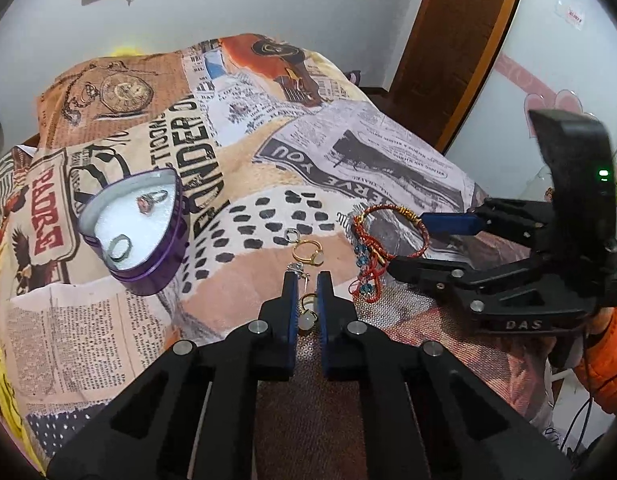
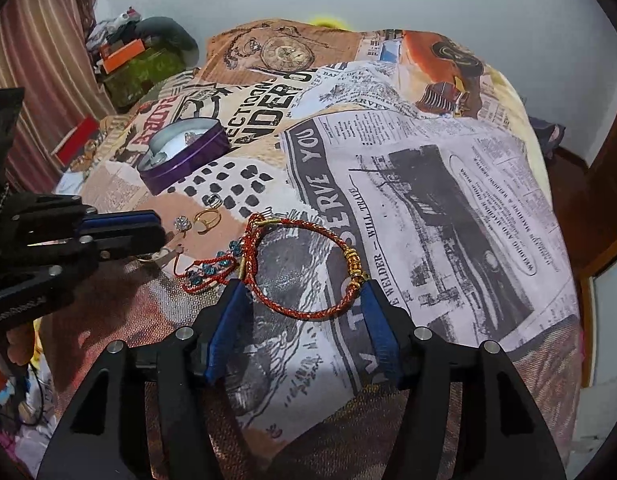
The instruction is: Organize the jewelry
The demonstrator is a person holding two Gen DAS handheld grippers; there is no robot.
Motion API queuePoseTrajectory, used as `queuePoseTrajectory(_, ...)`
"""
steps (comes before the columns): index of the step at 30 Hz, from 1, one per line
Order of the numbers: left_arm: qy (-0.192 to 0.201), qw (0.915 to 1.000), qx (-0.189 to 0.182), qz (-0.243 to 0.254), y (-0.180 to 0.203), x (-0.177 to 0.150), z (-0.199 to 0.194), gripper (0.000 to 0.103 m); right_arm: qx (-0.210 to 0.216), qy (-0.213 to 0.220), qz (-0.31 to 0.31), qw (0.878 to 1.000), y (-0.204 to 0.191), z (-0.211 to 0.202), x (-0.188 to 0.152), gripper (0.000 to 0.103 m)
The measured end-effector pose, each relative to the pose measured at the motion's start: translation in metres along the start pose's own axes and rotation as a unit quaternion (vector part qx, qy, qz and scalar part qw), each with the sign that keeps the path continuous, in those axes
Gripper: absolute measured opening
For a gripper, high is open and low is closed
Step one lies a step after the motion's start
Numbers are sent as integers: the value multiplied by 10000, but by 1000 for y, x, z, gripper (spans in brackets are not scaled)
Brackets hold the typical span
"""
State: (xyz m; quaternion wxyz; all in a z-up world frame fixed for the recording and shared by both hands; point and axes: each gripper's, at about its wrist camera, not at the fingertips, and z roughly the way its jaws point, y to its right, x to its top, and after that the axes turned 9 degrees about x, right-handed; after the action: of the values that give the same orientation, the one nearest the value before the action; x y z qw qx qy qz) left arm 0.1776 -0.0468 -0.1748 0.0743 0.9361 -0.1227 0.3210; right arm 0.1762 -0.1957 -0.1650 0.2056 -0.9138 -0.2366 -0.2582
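Here the left gripper (image 1: 307, 280) has its pads pinched narrow on a gold ring with a pale stone (image 1: 308, 312), lying on the printed bedspread (image 1: 140, 328) toward its near edge. The purple heart-shaped tin (image 1: 134, 224), further in on the left, already holds two rings on its white lining. To do this step well, I judge the lift should be straight up and slow, since a thin band can twist out of flat pads, and the release low over the lining. A second gold ring (image 1: 307, 251) and a small sparkly piece (image 1: 295, 268) lie just beyond the fingertips; avoid nudging them. The right gripper (image 2: 304, 296) stands about half open around the red cord bracelet (image 2: 304, 268), pads close to its sides, whether touching I cannot tell.
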Motion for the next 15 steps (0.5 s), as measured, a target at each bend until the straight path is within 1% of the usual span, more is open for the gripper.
queuePoseTrajectory(2,40,10000,31,-12,-2,0,-3,7,67,19,59,10000,2,1,1,55)
queuePoseTrajectory(3,62,10000,36,-24,-3,1,-5,7,73,58,79,9999,3,0,0,51)
queuePoseTrajectory(4,79,10000,43,-38,-4,1,-7,7,59,91,67,9999,3,0,0,45)
queuePoseTrajectory(5,98,9999,50,-58,-5,1,-8,7,51,118,40,9999,3,-1,-1,42)
queuePoseTrajectory(7,128,9998,35,-116,-8,1,-12,7,19,160,-11,9999,1,-2,0,25)
queuePoseTrajectory(9,162,9997,36,-165,-11,3,-15,8,-22,194,-42,9998,1,-3,0,16)
queuePoseTrajectory(10,176,9997,39,-182,-12,3,-16,7,-39,216,-44,9997,1,-4,0,13)
queuePoseTrajectory(15,260,9994,31,-239,-15,4,-26,7,-7,329,-41,9995,0,-13,0,8)
